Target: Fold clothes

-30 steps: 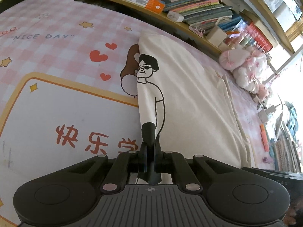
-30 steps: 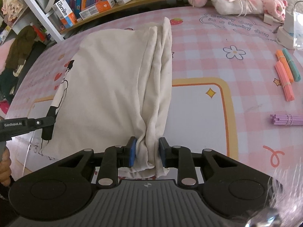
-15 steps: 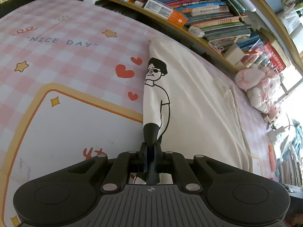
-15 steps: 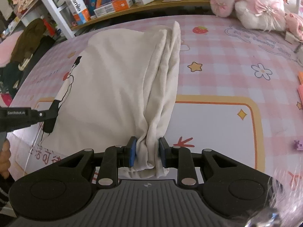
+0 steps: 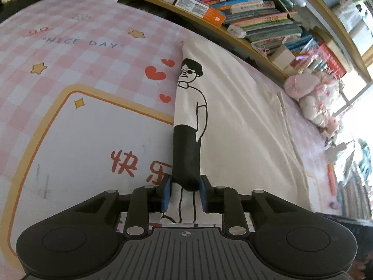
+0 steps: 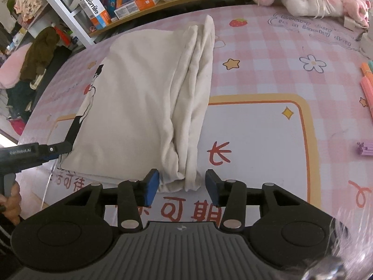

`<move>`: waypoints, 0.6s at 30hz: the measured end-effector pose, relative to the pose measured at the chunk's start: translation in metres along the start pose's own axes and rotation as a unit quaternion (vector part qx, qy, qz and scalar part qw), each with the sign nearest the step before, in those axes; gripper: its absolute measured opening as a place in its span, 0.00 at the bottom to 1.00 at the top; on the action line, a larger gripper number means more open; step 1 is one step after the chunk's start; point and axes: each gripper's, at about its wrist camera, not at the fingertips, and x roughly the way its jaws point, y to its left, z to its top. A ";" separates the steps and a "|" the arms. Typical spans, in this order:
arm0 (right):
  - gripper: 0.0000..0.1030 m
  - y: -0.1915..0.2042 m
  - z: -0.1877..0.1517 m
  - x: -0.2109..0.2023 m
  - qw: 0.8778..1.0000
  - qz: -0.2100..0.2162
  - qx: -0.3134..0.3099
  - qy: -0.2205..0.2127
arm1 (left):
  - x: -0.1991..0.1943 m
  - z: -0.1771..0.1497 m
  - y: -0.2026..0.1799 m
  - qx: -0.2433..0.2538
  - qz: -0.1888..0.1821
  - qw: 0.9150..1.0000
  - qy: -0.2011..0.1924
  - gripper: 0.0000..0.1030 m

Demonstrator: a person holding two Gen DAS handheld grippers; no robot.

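Cream shirt [image 6: 139,98] lying on the pink checked mat [image 6: 268,74], folded into a long panel that runs away from the cameras toward the bookshelf [image 5: 244,11].

Left edge: a clean fold carrying a printed cartoon figure [image 5: 191,107]. Right edge: several layers bunched into loose ridges [image 6: 193,98].

Left gripper [image 5: 185,192]: blue pads parted a little, the near left corner of the shirt lying between them; the print's black part fills most of the gap, and it cannot be told whether the pads press on it.

Right gripper [image 6: 181,184]: jaws wide, standing clear on either side of the near right corner, which rests slack on the mat.

Handling, as judged from the drape: the fabric is thin, light and limp. It holds no shape of its own, so any part left unsupported will sag, and stacked layers can slide over one another. The bunched right edge is thick; a shallow pinch there may catch only the top layers and let the lower ones fall away.

Where to hold: the two near corners, one per gripper, taken deep enough to trap every layer. Both should be lifted level to keep the near hem straight.

Stage: the panel fits either a lengthwise fold just laid down or a pause ahead of a crosswise fold.
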 end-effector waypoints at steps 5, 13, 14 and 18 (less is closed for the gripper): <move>0.18 0.005 0.003 -0.001 1.000 0.014 -0.003 0.002 | -0.018 0.005 -0.017 0.027 0.008 0.999 -0.028 0.07; 0.31 -0.006 -0.002 -0.002 0.999 0.013 0.030 -0.001 | -0.015 0.003 -0.016 0.036 0.048 0.998 -0.016 0.16; 0.32 -0.006 -0.003 -0.002 0.999 0.011 0.030 -0.001 | -0.018 0.001 -0.015 0.034 0.052 0.998 -0.024 0.17; 0.38 -0.007 -0.008 -0.004 0.999 0.010 0.038 0.009 | -0.033 -0.007 -0.018 0.036 0.069 0.996 -0.050 0.34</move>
